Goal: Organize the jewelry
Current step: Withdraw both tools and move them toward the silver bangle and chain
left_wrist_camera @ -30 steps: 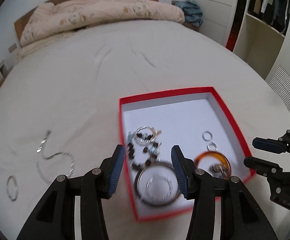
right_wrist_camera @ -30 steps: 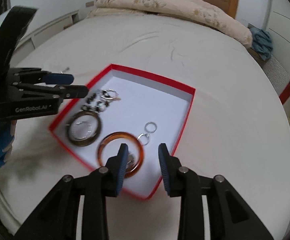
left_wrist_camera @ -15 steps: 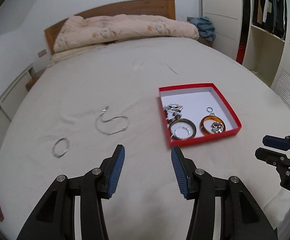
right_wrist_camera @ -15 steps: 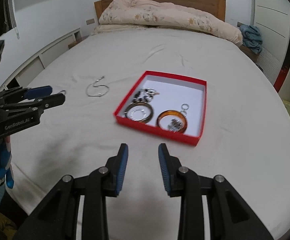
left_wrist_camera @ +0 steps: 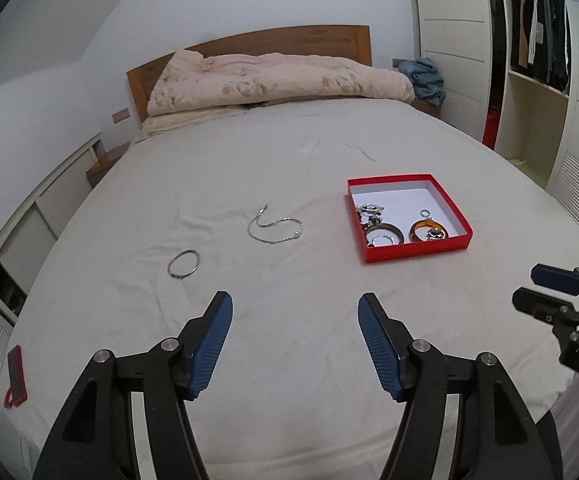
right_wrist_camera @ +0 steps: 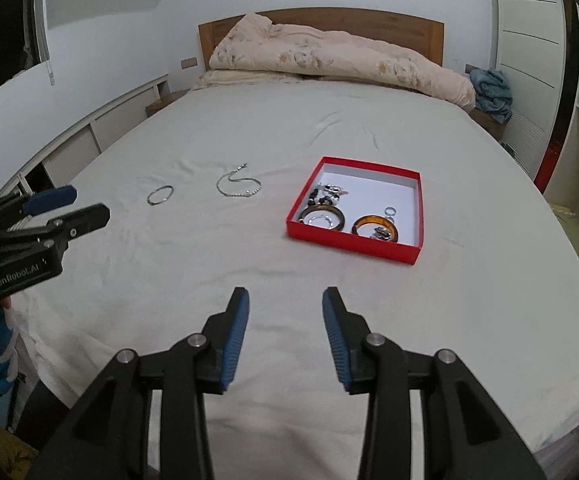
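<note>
A red jewelry box (left_wrist_camera: 414, 248) (right_wrist_camera: 351, 243) lies on the white bed sheet. It holds a dark bangle (right_wrist_camera: 323, 218), an amber bangle (right_wrist_camera: 374, 227), a beaded bracelet (right_wrist_camera: 321, 196) and small rings. A silver chain (left_wrist_camera: 275, 227) (right_wrist_camera: 236, 186) and a silver bangle (left_wrist_camera: 184, 264) (right_wrist_camera: 160, 195) lie loose on the sheet left of the box. My left gripper (left_wrist_camera: 295, 344) is open and empty, well short of them. My right gripper (right_wrist_camera: 285, 334) is open and empty, near the bed's front edge.
A rolled quilt (left_wrist_camera: 277, 80) lies against the wooden headboard at the far end. A red phone (left_wrist_camera: 15, 376) lies near the bed's left edge. A wardrobe (left_wrist_camera: 549, 60) stands to the right. Low cabinets (right_wrist_camera: 89, 136) run along the left wall.
Both grippers have pulled back and up from the box to the bed's near end. The left jaws stand wider apart than before. The jewelry has not moved.
</note>
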The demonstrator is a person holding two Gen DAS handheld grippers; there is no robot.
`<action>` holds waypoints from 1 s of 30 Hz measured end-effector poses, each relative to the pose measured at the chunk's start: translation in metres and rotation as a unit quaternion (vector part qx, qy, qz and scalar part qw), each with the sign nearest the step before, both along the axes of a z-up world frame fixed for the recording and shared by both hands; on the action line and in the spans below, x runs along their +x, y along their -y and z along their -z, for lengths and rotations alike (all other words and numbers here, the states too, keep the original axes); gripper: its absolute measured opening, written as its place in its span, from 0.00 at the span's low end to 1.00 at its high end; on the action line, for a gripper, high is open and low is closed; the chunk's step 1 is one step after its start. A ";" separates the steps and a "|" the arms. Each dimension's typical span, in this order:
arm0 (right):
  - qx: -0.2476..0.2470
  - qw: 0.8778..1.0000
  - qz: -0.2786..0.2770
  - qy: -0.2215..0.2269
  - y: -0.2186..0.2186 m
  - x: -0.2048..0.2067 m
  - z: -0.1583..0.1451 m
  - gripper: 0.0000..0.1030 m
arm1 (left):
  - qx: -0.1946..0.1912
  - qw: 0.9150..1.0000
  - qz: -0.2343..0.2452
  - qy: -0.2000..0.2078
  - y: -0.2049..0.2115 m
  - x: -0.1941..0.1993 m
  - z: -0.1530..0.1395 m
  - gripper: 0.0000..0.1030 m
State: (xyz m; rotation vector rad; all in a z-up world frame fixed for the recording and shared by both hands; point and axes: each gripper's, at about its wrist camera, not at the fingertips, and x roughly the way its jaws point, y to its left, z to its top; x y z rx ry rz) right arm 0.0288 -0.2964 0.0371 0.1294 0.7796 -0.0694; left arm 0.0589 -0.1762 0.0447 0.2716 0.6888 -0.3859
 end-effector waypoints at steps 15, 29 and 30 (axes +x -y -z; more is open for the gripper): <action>0.009 1.000 -0.007 0.007 -0.023 0.003 -0.005 0.46 | 0.010 0.999 -0.040 0.020 -0.035 0.001 0.003 0.77; 0.027 0.998 -0.056 -0.027 -0.048 0.050 0.034 0.70 | 0.012 0.997 -0.077 -0.009 -0.058 0.036 0.032 0.79; 0.029 0.997 -0.059 -0.031 -0.050 0.054 0.038 0.71 | 0.012 0.997 -0.081 -0.013 -0.060 0.039 0.035 0.79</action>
